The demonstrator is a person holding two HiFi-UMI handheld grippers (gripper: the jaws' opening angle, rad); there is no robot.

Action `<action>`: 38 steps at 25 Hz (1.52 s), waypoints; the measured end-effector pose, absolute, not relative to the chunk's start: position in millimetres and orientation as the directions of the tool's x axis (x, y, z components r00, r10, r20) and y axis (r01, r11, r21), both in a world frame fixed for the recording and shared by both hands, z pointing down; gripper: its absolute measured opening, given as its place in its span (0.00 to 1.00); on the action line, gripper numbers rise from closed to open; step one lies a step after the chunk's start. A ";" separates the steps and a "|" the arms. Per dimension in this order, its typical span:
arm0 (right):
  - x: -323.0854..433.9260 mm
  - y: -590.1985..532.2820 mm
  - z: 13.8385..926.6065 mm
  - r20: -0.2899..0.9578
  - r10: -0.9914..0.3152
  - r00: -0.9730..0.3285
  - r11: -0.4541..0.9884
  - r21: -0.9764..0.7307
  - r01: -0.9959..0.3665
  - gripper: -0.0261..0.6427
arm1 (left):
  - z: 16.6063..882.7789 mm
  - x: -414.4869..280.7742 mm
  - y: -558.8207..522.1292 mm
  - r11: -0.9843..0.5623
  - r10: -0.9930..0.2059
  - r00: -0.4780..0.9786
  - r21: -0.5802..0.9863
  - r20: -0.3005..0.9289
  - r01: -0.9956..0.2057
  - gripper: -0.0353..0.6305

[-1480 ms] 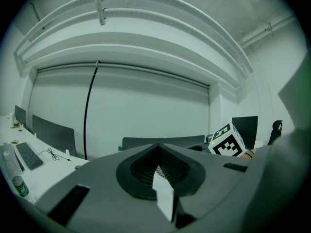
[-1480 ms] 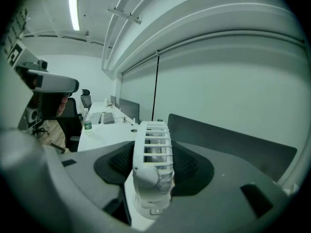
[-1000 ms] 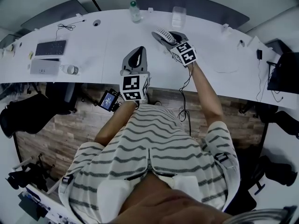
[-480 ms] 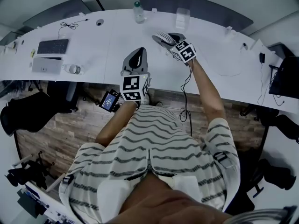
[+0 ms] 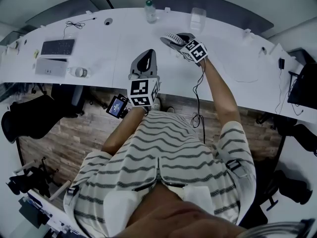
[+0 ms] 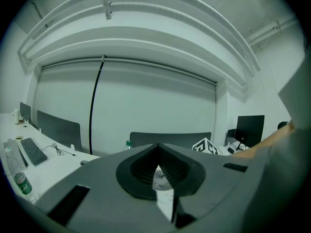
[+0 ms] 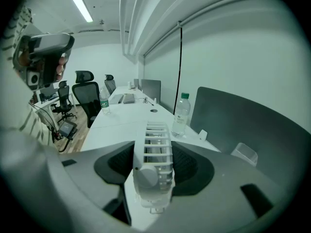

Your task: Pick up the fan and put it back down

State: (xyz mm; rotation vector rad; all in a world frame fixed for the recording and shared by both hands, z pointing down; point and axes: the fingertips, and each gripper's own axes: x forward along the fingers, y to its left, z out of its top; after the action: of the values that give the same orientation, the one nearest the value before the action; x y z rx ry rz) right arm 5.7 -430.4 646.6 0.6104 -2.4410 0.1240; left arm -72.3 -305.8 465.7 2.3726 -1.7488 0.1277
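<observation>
Fan (image 7: 154, 174) on edge in right tool (image 7: 155, 147)

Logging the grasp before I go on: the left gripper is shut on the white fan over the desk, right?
Not quite: it is the right gripper that is shut on the white fan over the desk, as the right gripper view shows. The left gripper is shut on nothing.

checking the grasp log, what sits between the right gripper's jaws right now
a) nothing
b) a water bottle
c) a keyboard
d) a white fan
D: the right gripper view shows the white fan clamped between the jaws of the right gripper, while the water bottle stands apart on the desk beyond.
</observation>
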 end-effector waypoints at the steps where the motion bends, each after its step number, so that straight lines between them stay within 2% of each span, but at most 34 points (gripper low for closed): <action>1: 4.7 -431.1 646.2 0.581 -0.392 -0.713 0.891 0.049 -0.451 0.37 | 466.5 -72.6 -306.2 -0.284 -0.937 0.299 0.103 0.184 -0.953 0.06; 19: 24.0 -429.9 675.5 0.590 -0.368 -0.719 0.891 0.002 -0.455 0.37 | 477.7 -70.8 -306.8 -0.293 -0.925 0.312 0.116 0.216 -0.949 0.06; 33: 48.7 -431.4 686.9 0.707 -0.382 -0.595 0.872 0.062 -0.485 0.37 | 476.7 -57.1 -303.2 -0.323 -0.916 0.341 0.117 0.213 -0.939 0.06; 38: 51.2 -430.7 685.0 0.708 -0.406 -0.578 0.844 0.048 -0.534 0.37 | 480.6 -54.1 -299.3 -0.331 -0.909 0.351 0.122 0.226 -0.936 0.06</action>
State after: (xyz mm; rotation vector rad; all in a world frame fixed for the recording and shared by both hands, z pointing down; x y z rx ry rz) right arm 51.2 -430.7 685.0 0.6800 -2.2634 0.2189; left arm -54.1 -299.3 480.6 2.3834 -1.6604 0.1708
